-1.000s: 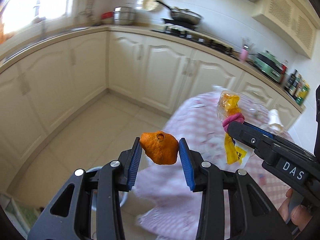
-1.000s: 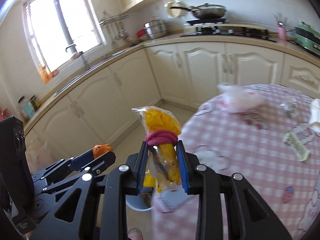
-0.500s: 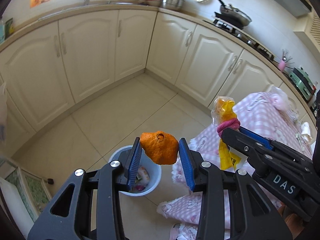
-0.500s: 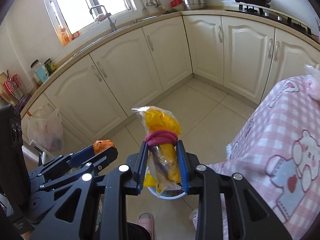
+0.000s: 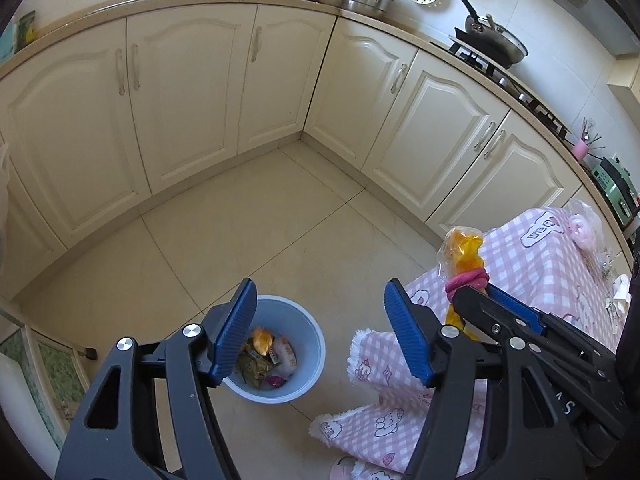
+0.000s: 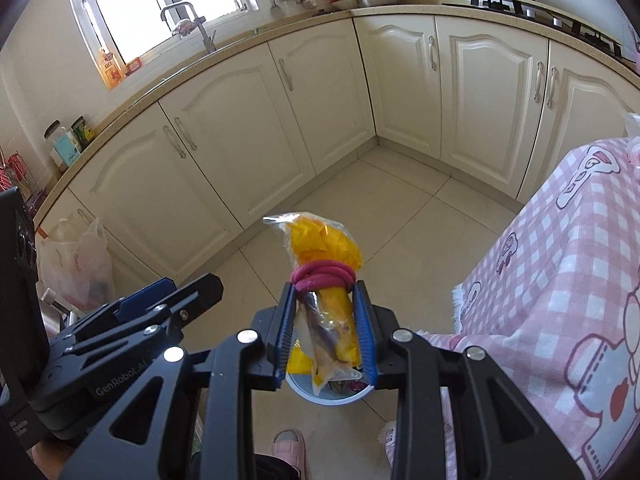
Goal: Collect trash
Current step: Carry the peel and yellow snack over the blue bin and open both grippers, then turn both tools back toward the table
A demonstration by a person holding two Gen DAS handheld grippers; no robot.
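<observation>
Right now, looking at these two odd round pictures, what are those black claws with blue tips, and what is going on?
They are no robot's: a person holds a two-finger gripper in each hand, and a wide-angle camera on each looks along its fingers. One picture comes from the left gripper, the other from the right gripper. The left one's jaws have just been opening and now stand apart with nothing between them, above a round pale blue plastic bin on the tiled floor; a piece of orange peel lies inside on other wrappers. The right gripper is closed on a clear plastic bag of yellow scraps tied with a pink band. Beside them hangs a pink checked tablecloth.
</observation>
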